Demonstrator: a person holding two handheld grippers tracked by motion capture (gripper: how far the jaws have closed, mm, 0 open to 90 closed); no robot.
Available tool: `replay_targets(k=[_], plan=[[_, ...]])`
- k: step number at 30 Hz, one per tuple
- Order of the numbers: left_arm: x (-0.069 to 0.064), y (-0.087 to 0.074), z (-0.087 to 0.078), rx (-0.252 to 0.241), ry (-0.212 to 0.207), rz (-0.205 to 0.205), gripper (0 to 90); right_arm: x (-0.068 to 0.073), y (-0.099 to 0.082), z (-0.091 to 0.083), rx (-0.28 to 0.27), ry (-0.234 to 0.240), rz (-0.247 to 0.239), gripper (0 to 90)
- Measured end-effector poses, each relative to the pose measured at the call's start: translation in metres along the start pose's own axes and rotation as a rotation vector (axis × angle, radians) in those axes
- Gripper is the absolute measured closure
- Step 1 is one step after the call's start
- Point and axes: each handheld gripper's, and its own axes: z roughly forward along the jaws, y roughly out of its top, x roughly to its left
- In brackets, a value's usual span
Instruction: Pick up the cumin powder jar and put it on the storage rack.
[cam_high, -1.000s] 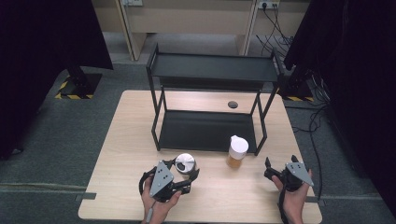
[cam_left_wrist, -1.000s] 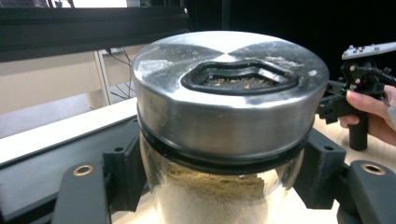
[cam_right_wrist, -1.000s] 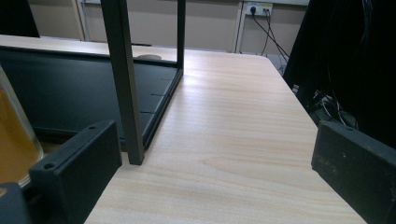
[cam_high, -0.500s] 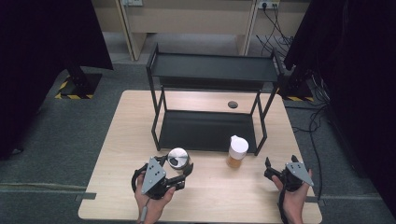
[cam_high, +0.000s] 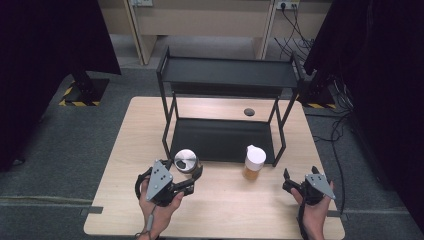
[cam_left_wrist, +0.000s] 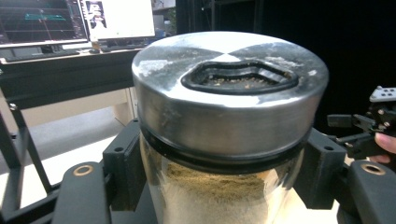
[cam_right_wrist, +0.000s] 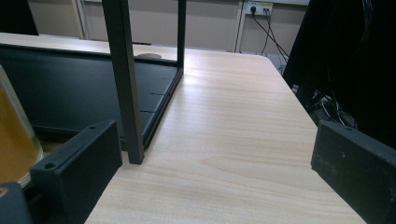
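Observation:
A glass jar with a silver metal lid and brownish powder inside stands near the table's front left. My left gripper is shut on it. In the left gripper view the jar sits between the two black pads, which press on its sides below the lid. A second jar with a white lid and amber contents stands at the front edge of the black rack. My right gripper hovers at the table's front right, open with nothing between its jaws, a little right of that jar.
A black two-tier metal rack stands in the middle of the wooden table; its front right post is close ahead of my right gripper. A round cable hole lies behind the rack. Bare table lies right of the rack.
My left gripper has moved left and away from me, and the silver-lidded jar has gone with it, held between the jaws. The right gripper and the white-lidded jar have stayed put.

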Motion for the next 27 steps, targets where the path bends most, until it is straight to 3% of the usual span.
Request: replay_targets(k=[27], plan=[[0.017,0.045,0.008,0.008,0.063,-0.004,30.5,0.001,0.0,0.001,-0.003,0.004,-0.003,2.4]])
